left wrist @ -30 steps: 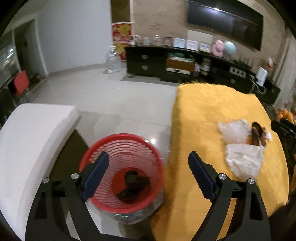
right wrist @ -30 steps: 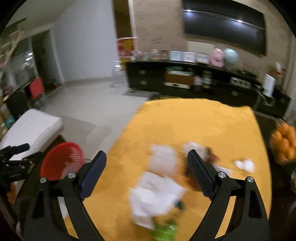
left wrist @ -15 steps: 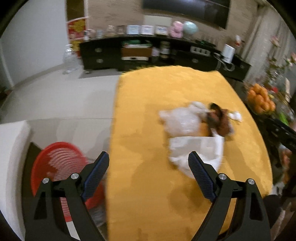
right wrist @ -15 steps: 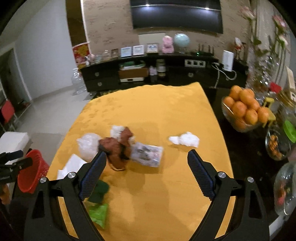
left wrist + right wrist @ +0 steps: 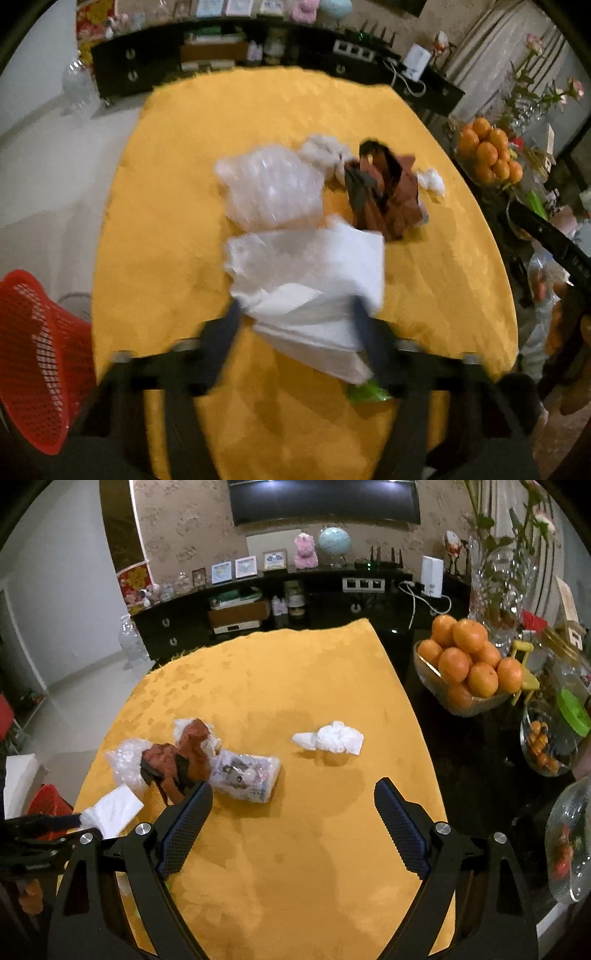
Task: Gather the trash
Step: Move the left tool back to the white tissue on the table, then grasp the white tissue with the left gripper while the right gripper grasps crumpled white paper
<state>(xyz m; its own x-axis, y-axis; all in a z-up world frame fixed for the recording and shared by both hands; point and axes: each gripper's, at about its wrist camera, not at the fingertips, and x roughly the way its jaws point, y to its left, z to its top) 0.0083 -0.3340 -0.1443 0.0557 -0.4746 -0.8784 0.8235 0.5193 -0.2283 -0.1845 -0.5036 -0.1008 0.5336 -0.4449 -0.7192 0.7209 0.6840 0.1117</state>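
**Left claw closing on the white paper, right claw waiting open**

Step in hand: picking the next piece of trash from the table (image 5: 332,657), covered with a yellow cloth. Left claw (image 5: 295,314) down over the flat white paper (image 5: 314,266) at the near side of the pile, jaws just been closing, with the paper between them. View there blurred, so cannot tell for sure whether the pads already press on the paper; probably close to contact, not yet a firm grip.

Right claw (image 5: 291,812) wide open, holding nothing, hanging above bare cloth between the printed wrapper (image 5: 245,775) and the crumpled white tissue (image 5: 330,738).

Rest of the trash lying on the table: a clear plastic bag (image 5: 269,184) just behind the paper, a brown crumpled wrapper (image 5: 384,184) beside it, something green (image 5: 365,391) partly hidden under the paper. Red basket (image 5: 33,362) standing off the left edge of the table, lower than the tabletop; this looks like the place for the trash.

Next move, as a judgement: finish closing on the paper, lift without dragging the plastic bag along, carry to the left and release over the basket. Thin sheets, so risk of slipping out or of taking only the top layer. For the right claw, the tissue seems the easiest target, lying well apart from the pile.
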